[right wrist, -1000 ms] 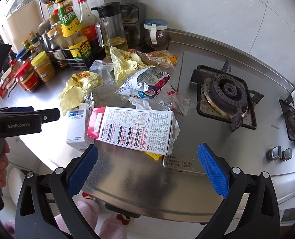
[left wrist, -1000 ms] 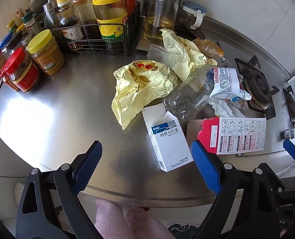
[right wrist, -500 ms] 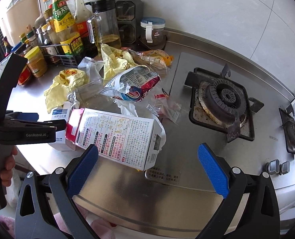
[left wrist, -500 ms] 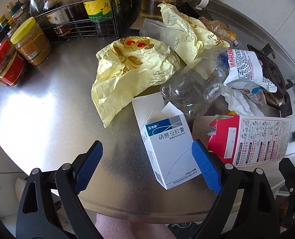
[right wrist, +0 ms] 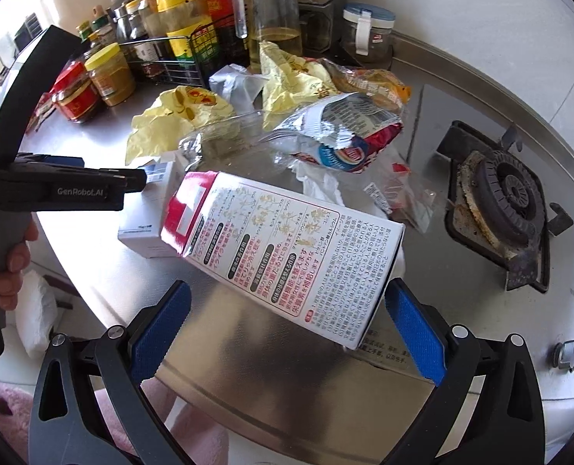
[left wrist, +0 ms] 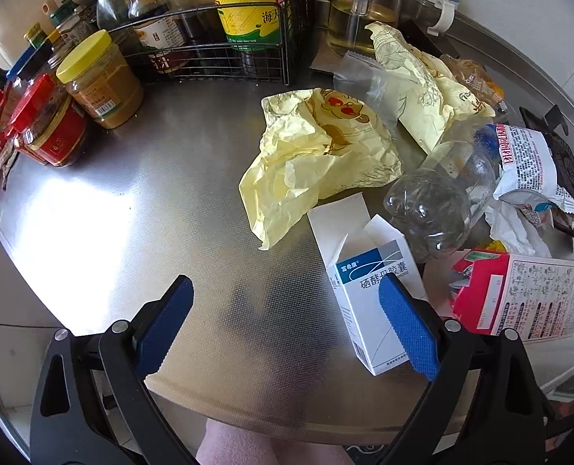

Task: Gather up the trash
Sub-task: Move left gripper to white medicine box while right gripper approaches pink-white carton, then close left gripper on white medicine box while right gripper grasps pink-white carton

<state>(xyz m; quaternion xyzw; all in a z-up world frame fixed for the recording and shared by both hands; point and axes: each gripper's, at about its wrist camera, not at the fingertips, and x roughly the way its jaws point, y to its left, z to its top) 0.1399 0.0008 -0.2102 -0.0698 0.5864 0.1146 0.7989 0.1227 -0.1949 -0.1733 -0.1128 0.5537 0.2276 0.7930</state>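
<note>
A pile of trash lies on the steel counter. My left gripper [left wrist: 287, 329] is open; its right finger overlaps a white and blue medicine box [left wrist: 368, 290] with an open flap. Beyond lie a crumpled yellow wrapper [left wrist: 318, 159] and a crushed clear plastic bottle [left wrist: 438, 197]. My right gripper [right wrist: 287, 329] is open, and the near end of a red and white carton [right wrist: 291, 252] sits between its fingers. The carton also shows in the left wrist view [left wrist: 519, 298]. A torn snack bag [right wrist: 337, 128] lies behind the carton. The left gripper [right wrist: 74, 190] shows at the left of the right wrist view.
A wire rack [left wrist: 217, 46] of sauce bottles and several jars [left wrist: 101, 81] stand at the back left. A glass oil jug [right wrist: 271, 11] and a lidded jar [right wrist: 368, 31] stand by the wall. A gas burner [right wrist: 507, 193] is at the right. The counter's front edge [right wrist: 287, 399] is close.
Both grippers have moved forward and down toward the counter. The medicine box has come against the left gripper's right finger. The carton now sits between the right gripper's fingers.
</note>
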